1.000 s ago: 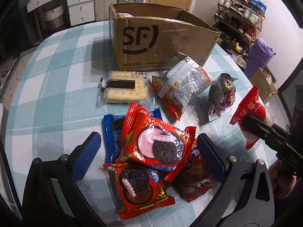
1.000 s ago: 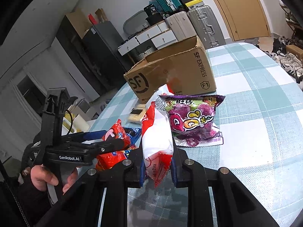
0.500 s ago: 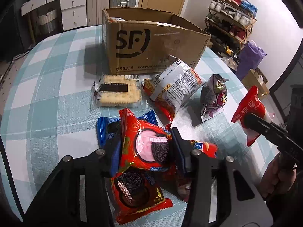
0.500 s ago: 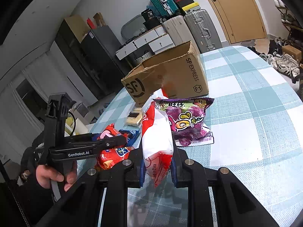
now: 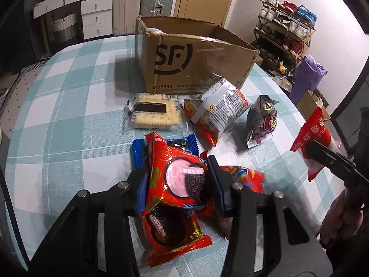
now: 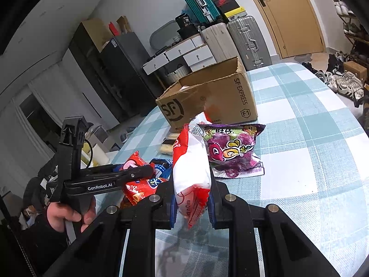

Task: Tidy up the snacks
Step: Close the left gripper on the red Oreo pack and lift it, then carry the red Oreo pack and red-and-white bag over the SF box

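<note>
Left wrist view: the left gripper (image 5: 177,182), whose jaws stood wide apart a second ago, has now clamped on the red Oreo pack (image 5: 178,175) and raised it off the other red Oreo pack (image 5: 171,230) and the blue Oreo pack (image 5: 170,145) lying on the tabletop (image 5: 57,115). The right gripper (image 6: 192,205) stays clamped on a red-and-white packet (image 6: 191,173), held above the tabletop. With both snacks secured, the likely next step is carrying them to the open SF cardboard box (image 5: 193,67) behind the cracker pack (image 5: 154,113).
</note>
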`<state>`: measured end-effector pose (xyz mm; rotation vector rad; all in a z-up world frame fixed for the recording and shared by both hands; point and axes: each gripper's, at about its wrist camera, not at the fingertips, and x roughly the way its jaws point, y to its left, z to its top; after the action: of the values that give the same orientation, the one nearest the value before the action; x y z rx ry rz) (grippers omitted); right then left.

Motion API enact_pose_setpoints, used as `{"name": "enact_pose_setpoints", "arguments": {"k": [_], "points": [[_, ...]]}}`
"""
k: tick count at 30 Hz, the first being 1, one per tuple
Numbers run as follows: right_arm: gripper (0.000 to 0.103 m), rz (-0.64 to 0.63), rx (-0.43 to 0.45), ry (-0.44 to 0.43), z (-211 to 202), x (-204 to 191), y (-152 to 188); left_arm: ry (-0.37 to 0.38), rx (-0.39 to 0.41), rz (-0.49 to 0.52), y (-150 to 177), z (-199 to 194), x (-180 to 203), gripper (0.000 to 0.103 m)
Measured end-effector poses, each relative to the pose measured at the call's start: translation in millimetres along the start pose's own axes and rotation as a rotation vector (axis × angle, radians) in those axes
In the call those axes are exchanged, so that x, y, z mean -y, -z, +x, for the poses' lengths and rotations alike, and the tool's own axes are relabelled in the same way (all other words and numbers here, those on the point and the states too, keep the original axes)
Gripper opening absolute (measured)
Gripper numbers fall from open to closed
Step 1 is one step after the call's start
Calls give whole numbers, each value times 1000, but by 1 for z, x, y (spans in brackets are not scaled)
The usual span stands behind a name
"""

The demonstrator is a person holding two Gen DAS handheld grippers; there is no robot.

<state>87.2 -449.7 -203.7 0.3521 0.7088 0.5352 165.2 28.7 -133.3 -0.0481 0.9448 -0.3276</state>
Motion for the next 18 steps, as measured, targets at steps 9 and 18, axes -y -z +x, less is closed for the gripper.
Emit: {"name": "enact_pose_setpoints", "arguments": {"k": [9,18], "points": [[21,-24,-1,-5,-1,-12,-3,-6,50,-13,0,-25,-3,42],[21,-46,0,-4,0,-25,-16,17,108,-31,-12,-58,-6,42]]}}
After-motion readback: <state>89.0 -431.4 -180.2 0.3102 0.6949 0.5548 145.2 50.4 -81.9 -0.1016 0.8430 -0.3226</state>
